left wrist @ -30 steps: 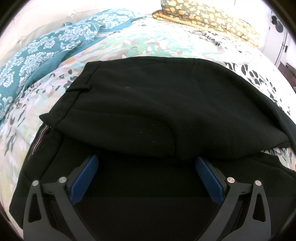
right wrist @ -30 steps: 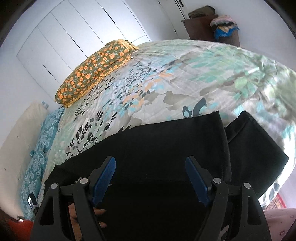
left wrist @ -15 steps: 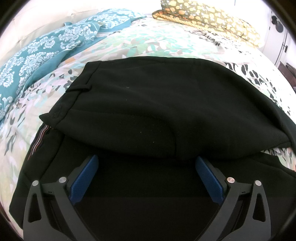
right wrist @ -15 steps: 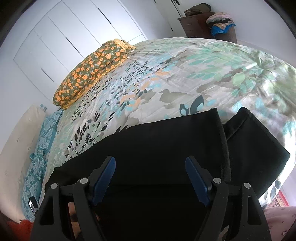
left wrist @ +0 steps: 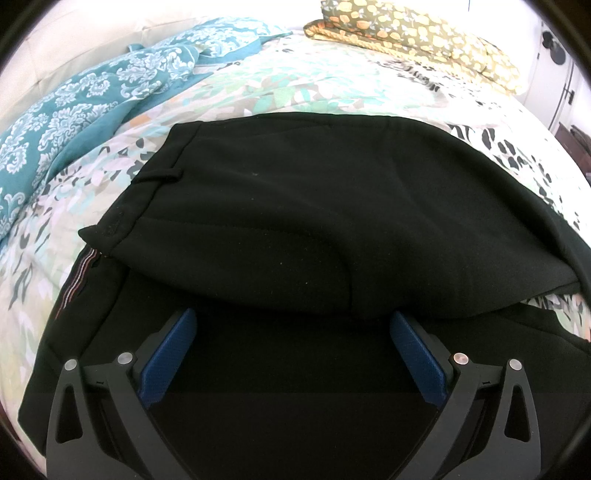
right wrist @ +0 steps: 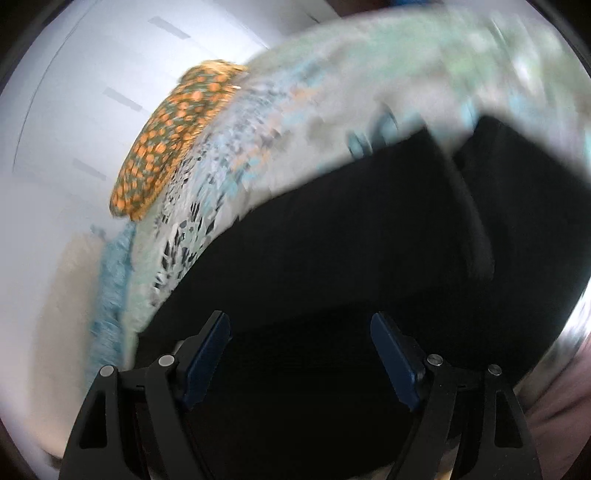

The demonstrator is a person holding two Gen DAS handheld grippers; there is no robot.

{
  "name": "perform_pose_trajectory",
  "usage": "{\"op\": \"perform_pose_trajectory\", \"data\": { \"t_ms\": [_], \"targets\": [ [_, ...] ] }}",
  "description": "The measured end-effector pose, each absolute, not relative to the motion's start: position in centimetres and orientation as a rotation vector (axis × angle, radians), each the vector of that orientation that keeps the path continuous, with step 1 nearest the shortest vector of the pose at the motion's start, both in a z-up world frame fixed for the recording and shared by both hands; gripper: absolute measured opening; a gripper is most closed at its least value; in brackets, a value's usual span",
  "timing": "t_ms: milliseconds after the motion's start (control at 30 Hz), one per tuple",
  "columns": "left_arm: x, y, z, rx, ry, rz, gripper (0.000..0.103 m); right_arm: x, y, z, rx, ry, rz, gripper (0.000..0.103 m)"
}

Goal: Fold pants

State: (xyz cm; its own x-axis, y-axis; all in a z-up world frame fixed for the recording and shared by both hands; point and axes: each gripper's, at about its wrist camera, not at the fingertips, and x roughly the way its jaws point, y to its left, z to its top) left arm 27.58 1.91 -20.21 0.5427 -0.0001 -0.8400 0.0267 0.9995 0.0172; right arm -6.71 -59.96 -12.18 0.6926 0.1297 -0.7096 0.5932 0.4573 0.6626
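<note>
Pants half-folded on the bed
Left tongs and right tongs both spread, released; probably poised above the cloth for regrasping.

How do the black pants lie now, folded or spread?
Folded: in the left wrist view the black pants show one layer lying over another.

a home bedroom. a bed with a floral cover fills the view, an orange-patterned pillow at its head. white wardrobe doors stand behind.
</note>
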Motion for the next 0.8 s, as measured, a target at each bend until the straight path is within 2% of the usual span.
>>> {"op": "perform_pose_trajectory", "data": {
  "t_ms": [233, 267, 300, 367, 400, 433, 800],
  "targets": [
    [27.6, 1.9, -20.2, 0.029, 0.997, -0.016, 0.103, -6.6, -63.2, -12.2, 1.065, 0.728, -0.465, 0.078],
    [27.6, 1.9, -20.2, 0.029, 0.997, -0.016, 0.103, -6.5, -63.6, -12.5, 1.076, 0.720, -0.478, 0.074],
    [27.6, 1.9, -20.2, 0.029, 0.997, -0.016, 0.103, -6.3, -64.2, -12.6, 1.072, 0.716, -0.501, 0.067],
    [27.6, 1.9, -20.2, 0.029, 0.997, -0.016, 0.103, -5.9, -64.6, -12.5, 1.012, 0.733, -0.543, 0.024],
    [27.6, 1.9, -20.2, 0.029, 0.997, -0.016, 0.103, -5.8, -64.7, -12.2, 0.984, 0.733, -0.562, 0.015],
    [27.6, 1.9, -20.2, 0.029, 0.997, -0.016, 0.103, -5.7, -64.7, -12.0, 0.962, 0.727, -0.570, 0.011],
    [27.6, 1.9, -20.2, 0.030, 0.997, -0.015, 0.103, -5.6, -60.9, -6.2, 0.686, 0.637, -0.470, 0.009]
  ]
}}
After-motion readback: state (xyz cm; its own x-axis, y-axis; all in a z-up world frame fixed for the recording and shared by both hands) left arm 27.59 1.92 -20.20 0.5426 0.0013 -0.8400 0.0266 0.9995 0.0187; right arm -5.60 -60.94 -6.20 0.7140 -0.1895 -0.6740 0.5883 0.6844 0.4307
